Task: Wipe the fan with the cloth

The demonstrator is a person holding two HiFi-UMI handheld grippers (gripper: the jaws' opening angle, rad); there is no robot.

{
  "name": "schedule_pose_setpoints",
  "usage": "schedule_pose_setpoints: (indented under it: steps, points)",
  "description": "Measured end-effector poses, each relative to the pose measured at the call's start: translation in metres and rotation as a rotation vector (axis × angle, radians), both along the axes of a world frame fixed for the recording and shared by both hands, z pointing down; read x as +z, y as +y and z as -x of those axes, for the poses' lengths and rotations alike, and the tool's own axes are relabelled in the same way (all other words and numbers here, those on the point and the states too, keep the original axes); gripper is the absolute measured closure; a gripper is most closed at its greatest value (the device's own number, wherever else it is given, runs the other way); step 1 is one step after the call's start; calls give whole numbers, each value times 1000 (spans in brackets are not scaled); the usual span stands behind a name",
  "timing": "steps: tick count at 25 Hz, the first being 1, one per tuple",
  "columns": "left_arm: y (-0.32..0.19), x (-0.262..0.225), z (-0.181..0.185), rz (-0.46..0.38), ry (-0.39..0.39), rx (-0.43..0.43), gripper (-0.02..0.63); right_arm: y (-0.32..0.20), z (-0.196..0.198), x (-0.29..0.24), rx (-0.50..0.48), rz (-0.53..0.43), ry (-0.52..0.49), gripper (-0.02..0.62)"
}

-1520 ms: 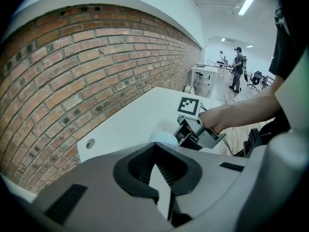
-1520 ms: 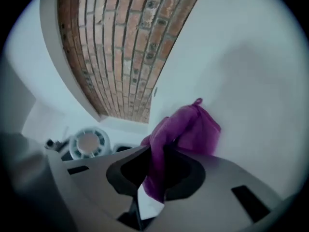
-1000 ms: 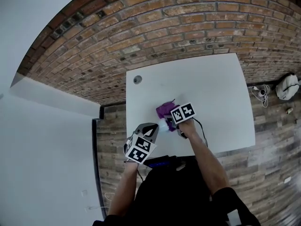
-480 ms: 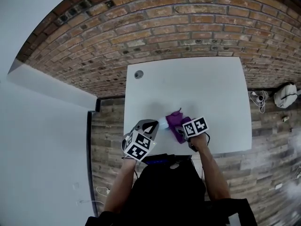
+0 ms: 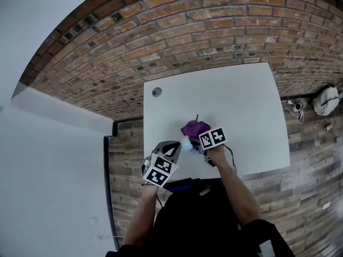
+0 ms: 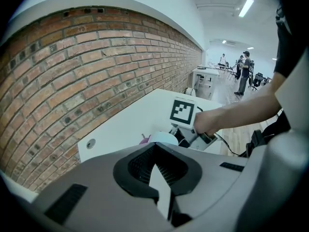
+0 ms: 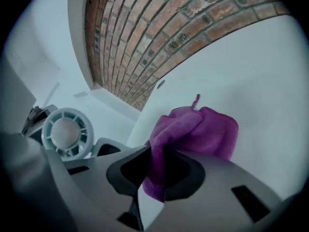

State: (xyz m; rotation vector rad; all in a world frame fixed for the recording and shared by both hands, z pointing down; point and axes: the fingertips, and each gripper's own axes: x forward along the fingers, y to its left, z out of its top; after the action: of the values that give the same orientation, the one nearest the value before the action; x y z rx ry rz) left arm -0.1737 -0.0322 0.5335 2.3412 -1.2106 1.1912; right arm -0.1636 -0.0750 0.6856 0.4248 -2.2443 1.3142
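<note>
Two square-marked tools hang over our worktop (image 5: 241, 100): our left tool (image 5: 178, 145) clenches the white fan (image 5: 186, 142) at its tips, our right tool (image 7: 154, 178) grasps the purple cloth (image 7: 198, 129) just beside it.

Bright even light, fisheye bending, dark corners, foreground perhaps soft

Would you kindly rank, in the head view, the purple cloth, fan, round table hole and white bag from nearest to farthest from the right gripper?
1. purple cloth, in the right gripper jaws
2. fan, just left of it
3. round hole, table's far left corner
4. white bag, floor at right
</note>
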Motion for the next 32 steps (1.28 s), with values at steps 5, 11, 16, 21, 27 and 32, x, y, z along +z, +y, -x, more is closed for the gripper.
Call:
schedule_pose_setpoints:
  steps: [5,11,16,21,27,32]
  points:
    - [0,0,3,-4,-2,-10,601,79,-31,9,-177,32,80,531]
    - [1,-3,6,-42,-10,2,601,44,-58,-25,-164,-35,67,531]
    - [20,-10,2,3,34,56,601,-52,-24,-127,-55,-293,-119,531]
    - [42,19,-10,196,54,129,601,-35,30,-149,-291,-360,-168,531]
    - [37,24,0,182,57,59,601,-12,18,-135,-305,-247,-158,531]
    - [24,25,16,161,23,24,601,7,-10,-133,-195,-175,-169,531]
